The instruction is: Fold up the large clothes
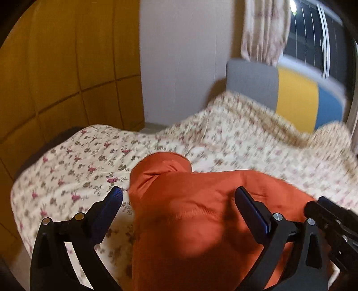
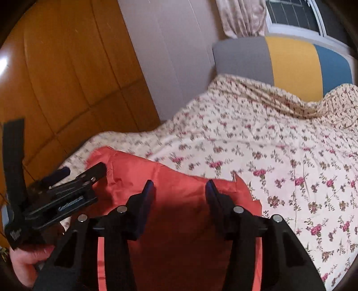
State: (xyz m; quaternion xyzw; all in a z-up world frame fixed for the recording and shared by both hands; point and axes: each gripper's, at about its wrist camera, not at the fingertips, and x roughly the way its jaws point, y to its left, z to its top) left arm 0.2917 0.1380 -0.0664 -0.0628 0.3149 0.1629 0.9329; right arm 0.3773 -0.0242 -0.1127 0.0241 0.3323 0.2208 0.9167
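Note:
An orange garment (image 1: pixel 190 215) lies on the flowered bedspread (image 1: pixel 73 161), with a rounded hood-like end pointing away from me. My left gripper (image 1: pixel 177 195) is open above its left part, with nothing between the fingers. In the right wrist view the same garment (image 2: pixel 179 201) lies flat under my right gripper (image 2: pixel 180 187), which is open and empty above it. The left gripper (image 2: pixel 67 188) shows at the left of the right wrist view, held in a hand. The right gripper's body (image 1: pixel 333 226) shows at the right edge of the left wrist view.
The bed has a grey, yellow and blue headboard (image 2: pixel 290 65) at the far end. A wooden panelled wall (image 2: pixel 67 78) runs along the left. A curtain (image 2: pixel 241 18) and a dark window (image 2: pixel 293 13) are behind. The flowered bedspread (image 2: pixel 279 156) stretches to the right.

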